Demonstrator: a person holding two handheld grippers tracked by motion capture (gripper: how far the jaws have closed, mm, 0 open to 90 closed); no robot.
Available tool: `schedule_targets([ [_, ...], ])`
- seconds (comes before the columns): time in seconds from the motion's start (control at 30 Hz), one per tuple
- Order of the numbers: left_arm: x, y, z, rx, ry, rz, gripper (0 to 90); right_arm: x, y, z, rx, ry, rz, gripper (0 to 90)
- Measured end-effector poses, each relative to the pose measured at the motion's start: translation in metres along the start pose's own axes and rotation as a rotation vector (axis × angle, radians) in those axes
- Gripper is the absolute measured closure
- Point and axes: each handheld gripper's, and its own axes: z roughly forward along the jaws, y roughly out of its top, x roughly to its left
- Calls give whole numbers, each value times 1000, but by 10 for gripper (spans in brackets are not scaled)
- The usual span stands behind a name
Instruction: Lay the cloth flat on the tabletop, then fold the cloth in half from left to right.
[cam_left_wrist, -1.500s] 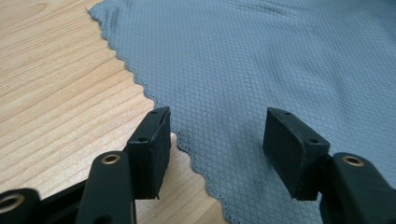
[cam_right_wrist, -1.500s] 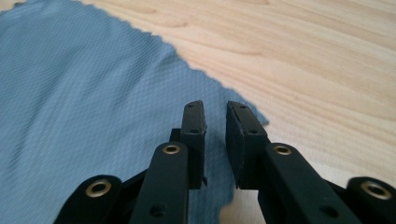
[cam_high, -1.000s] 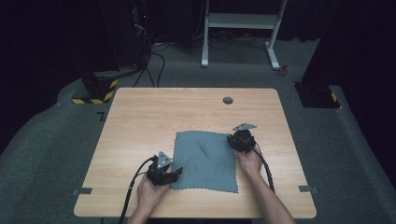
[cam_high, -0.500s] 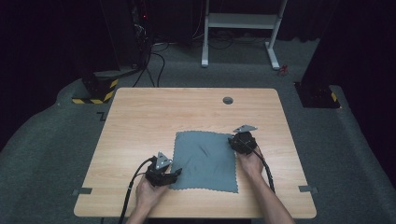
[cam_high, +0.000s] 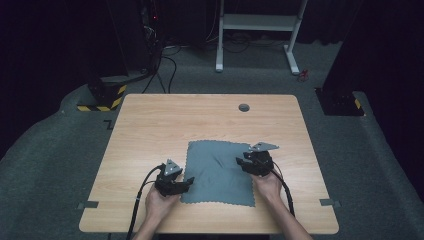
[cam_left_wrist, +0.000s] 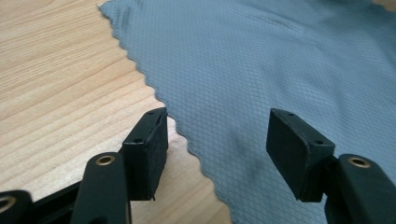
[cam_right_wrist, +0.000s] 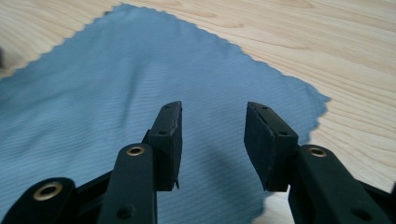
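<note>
A grey-blue cloth (cam_high: 218, 172) with scalloped edges lies flat on the wooden table (cam_high: 150, 130), near its front. My left gripper (cam_high: 186, 180) rests at the cloth's left edge, near the front corner. In the left gripper view the cloth (cam_left_wrist: 280, 60) runs between the jaws of the open left gripper (cam_left_wrist: 217, 149), one jaw over wood, the other over fabric. My right gripper (cam_high: 240, 162) sits over the cloth's right side. The right gripper view has that gripper (cam_right_wrist: 212, 140) open above the cloth (cam_right_wrist: 116, 107), close to a corner, holding nothing.
A round cable hole (cam_high: 243, 107) sits near the table's far edge. Beyond the table stand a white desk frame (cam_high: 257, 30) and dark equipment with yellow-black striped bases (cam_high: 100, 100). Bare wood spreads left and behind the cloth.
</note>
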Motion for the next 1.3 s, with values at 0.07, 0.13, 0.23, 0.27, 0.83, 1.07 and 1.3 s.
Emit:
schedule_targets([
  [0.07, 1, 3, 1, 12, -8, -13, 387, 6, -1, -1, 2, -13, -29, 589],
  [0.13, 4, 6, 3, 24, -33, -43, 382, 12, -2, -2, 7, 0, -46, 587],
  [0.23, 10, 7, 4, 10, -34, -64, 381, 23, -5, -3, 8, 29, -69, 580],
  [0.27, 12, 7, 5, 13, -21, -70, 389, 25, -5, -3, 6, 34, -81, 579],
  [0.83, 39, 34, 18, 67, -8, -78, 356, 77, -24, -10, -8, 117, -158, 573],
  [1.07, 47, 51, 26, 75, 26, -30, 373, 104, -29, -5, 9, 146, -202, 610],
  [1.3, 57, 57, 35, 33, 28, -80, 402, 131, -27, 3, 14, 188, -254, 648],
])
